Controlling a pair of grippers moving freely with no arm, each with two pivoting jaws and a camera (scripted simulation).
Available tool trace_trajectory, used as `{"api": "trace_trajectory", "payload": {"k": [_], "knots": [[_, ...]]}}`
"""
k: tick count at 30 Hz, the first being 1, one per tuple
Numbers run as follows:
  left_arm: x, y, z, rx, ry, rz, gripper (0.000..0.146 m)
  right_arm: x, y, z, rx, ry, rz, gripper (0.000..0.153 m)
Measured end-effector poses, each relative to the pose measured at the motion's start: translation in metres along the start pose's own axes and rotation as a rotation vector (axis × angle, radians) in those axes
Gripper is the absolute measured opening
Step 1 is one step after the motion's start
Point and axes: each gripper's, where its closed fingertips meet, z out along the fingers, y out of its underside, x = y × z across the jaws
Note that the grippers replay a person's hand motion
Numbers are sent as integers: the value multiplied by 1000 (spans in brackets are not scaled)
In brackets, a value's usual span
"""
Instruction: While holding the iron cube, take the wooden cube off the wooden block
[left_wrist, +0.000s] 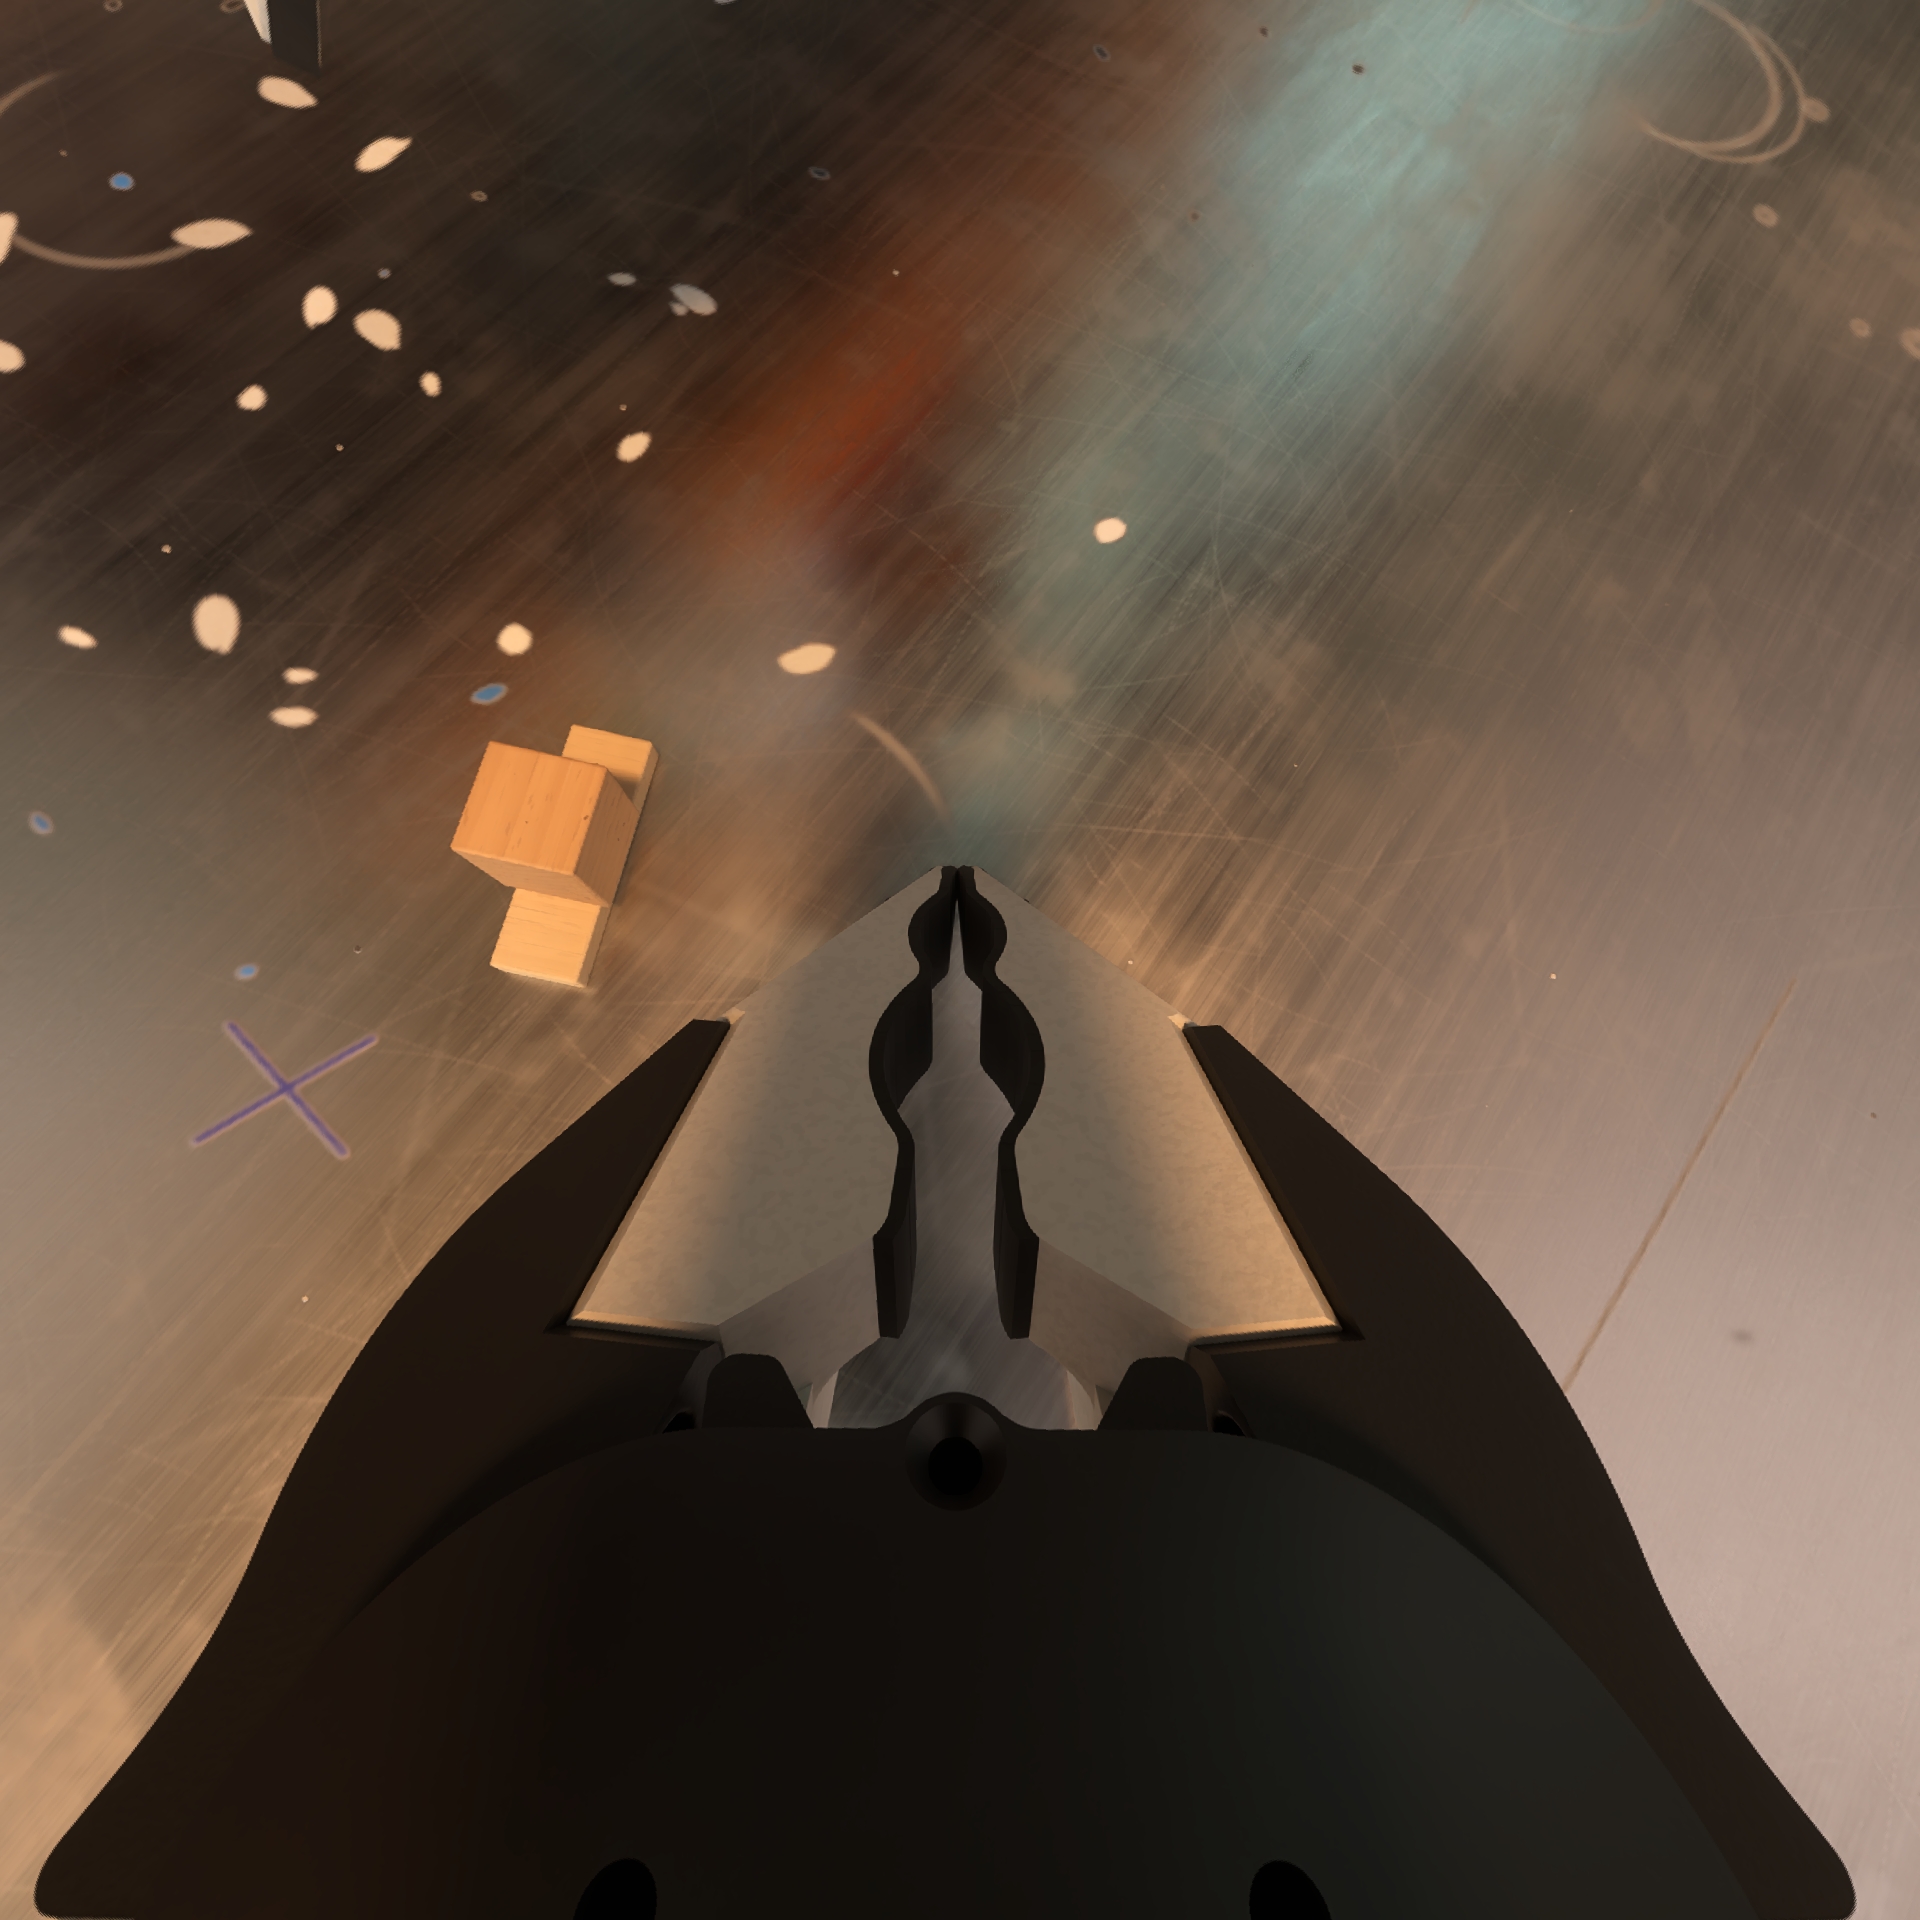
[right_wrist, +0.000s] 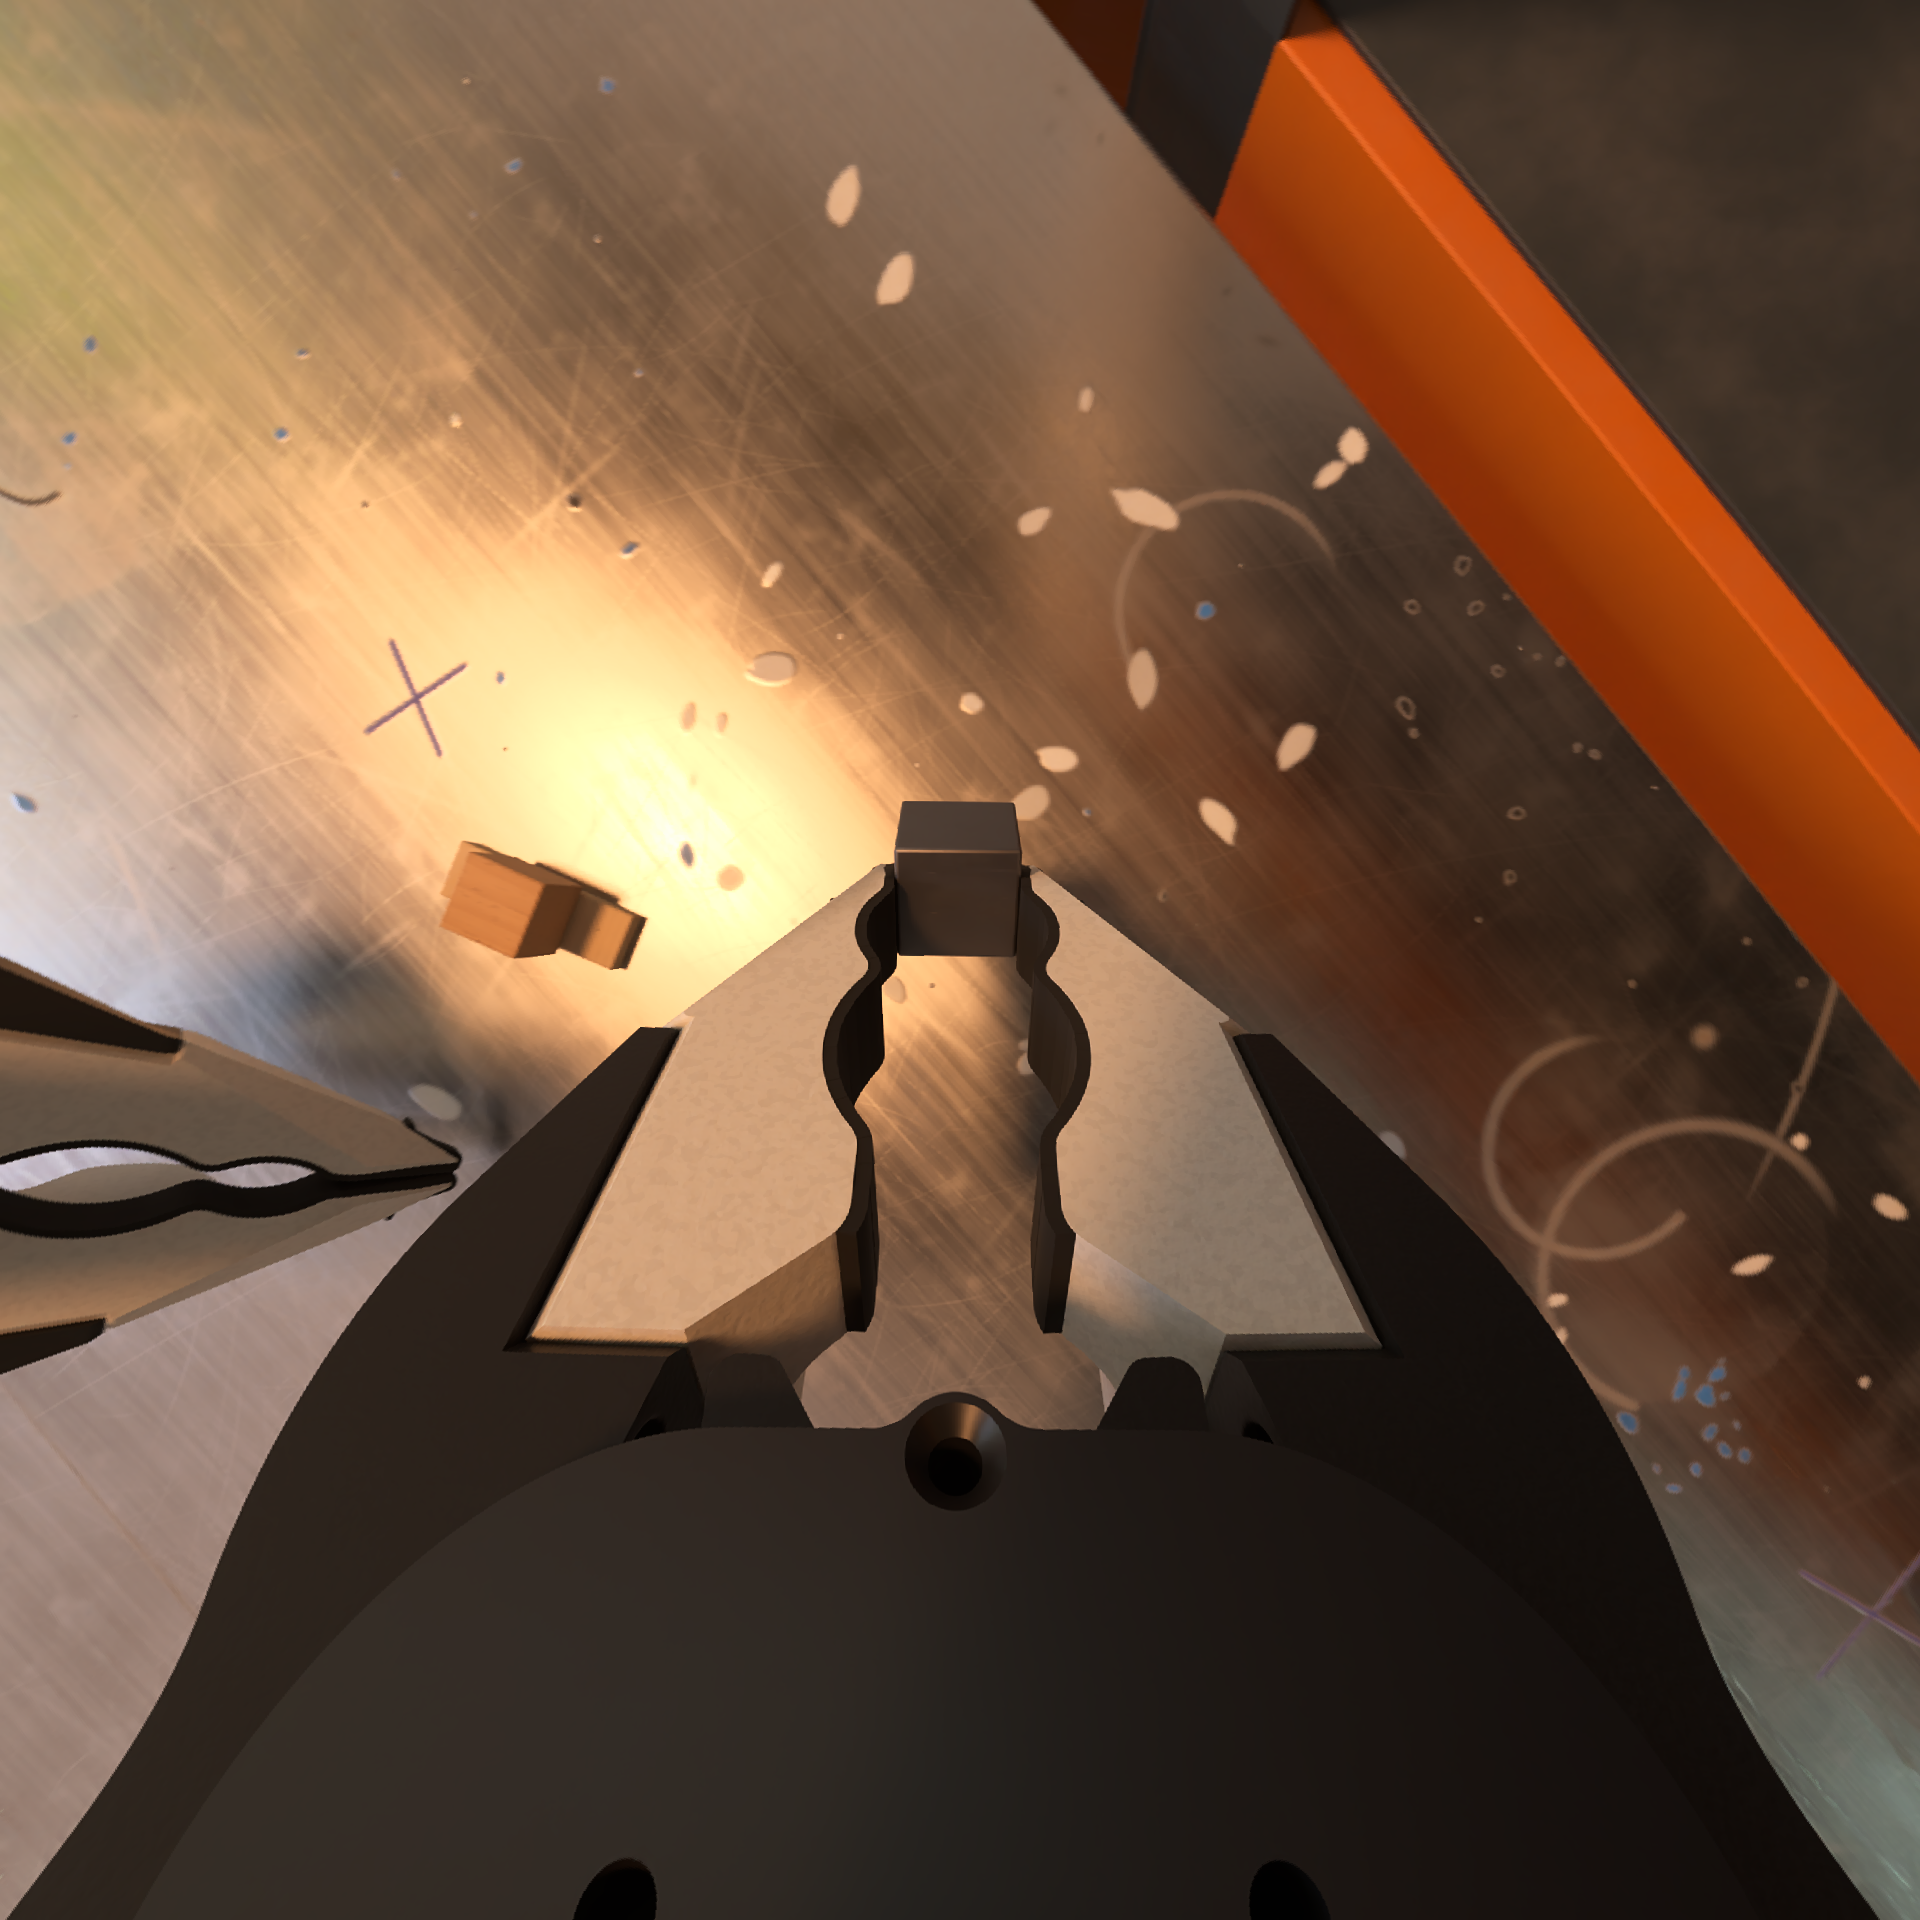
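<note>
Two grippers: the right gripper (right_wrist: 956, 883) clamps the iron cube (right_wrist: 956, 883); the left gripper (left_wrist: 956, 878), jaws closed and empty, hangs right of the wooden cube (left_wrist: 540, 826), which sits on the wooden block (left_wrist: 551, 935).

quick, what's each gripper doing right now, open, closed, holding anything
Left gripper: closed, holding nothing, off to the side of the wooden cube.
Right gripper: closed on the iron cube, held at the fingertips above the table.

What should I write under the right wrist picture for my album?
Right tool pinches the grey iron cube above the scratched metal table, while the wooden cube sits on its wooden block.
</note>
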Motion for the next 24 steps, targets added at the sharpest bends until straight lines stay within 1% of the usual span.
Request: {"api": "trace_trajectory", "payload": {"k": [10, 24], "knots": [[0, 0, 0, 1, -3, 1, 0, -32, 7, -3, -43, -20, -56, 22], [-3, 0, 0, 4, -21, -4, 0, -69, 34, -18, -60, -27, -78, 22]]}}
